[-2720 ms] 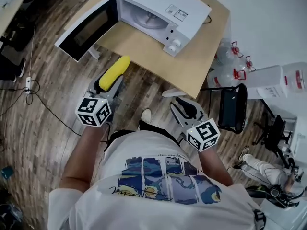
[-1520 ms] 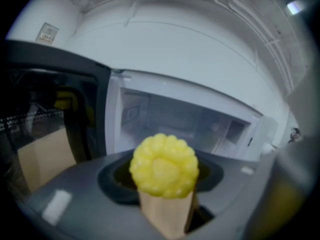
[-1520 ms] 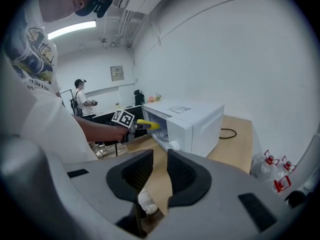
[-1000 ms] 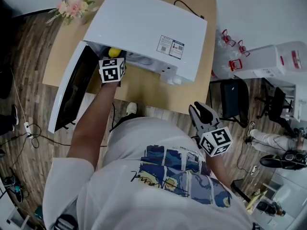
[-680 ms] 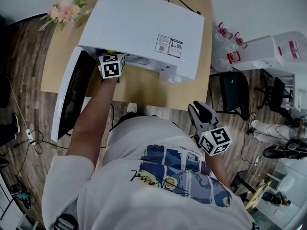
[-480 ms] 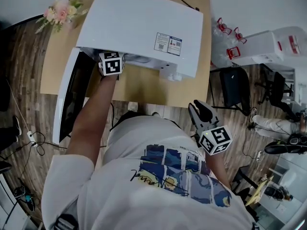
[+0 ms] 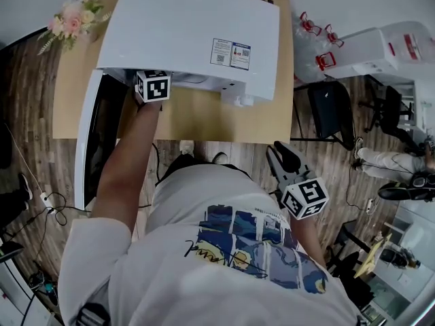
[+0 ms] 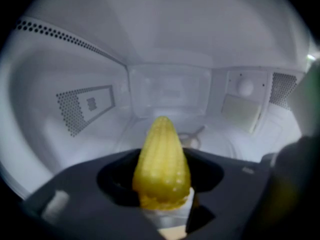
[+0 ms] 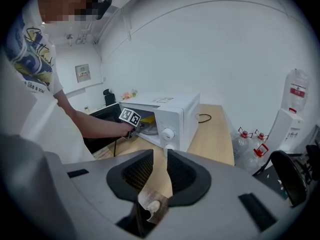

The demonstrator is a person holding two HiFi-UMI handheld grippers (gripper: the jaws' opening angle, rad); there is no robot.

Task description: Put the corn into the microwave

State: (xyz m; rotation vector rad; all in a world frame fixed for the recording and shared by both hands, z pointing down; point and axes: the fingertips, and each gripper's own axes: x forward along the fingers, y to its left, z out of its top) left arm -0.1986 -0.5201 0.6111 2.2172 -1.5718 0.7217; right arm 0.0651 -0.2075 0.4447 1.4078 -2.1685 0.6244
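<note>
The yellow corn (image 8: 161, 164) sits between the jaws of my left gripper (image 8: 161, 181), which is shut on it. It points tip-first into the white microwave (image 7: 190, 32), just above the glass turntable (image 8: 235, 149). In the head view only the left gripper's marker cube (image 7: 153, 85) shows at the oven's mouth; its jaws and the corn are hidden under the top. The microwave door (image 7: 98, 141) hangs open to the left. My right gripper (image 7: 277, 156) hovers off the table's near edge. Its jaws stand a narrow gap apart with nothing between them (image 9: 160, 171).
The microwave stands on a wooden table (image 7: 204, 124). A bunch of flowers (image 7: 68, 15) lies at the table's far left corner. Water bottles (image 7: 316, 39), a white dispenser (image 7: 380, 46) and a black chair (image 7: 326, 111) stand to the right. Cables (image 7: 41, 202) lie on the floor at left.
My left gripper has gone a little deeper into the microwave with the corn, which no longer shows in the head view. The right gripper has stayed put.
</note>
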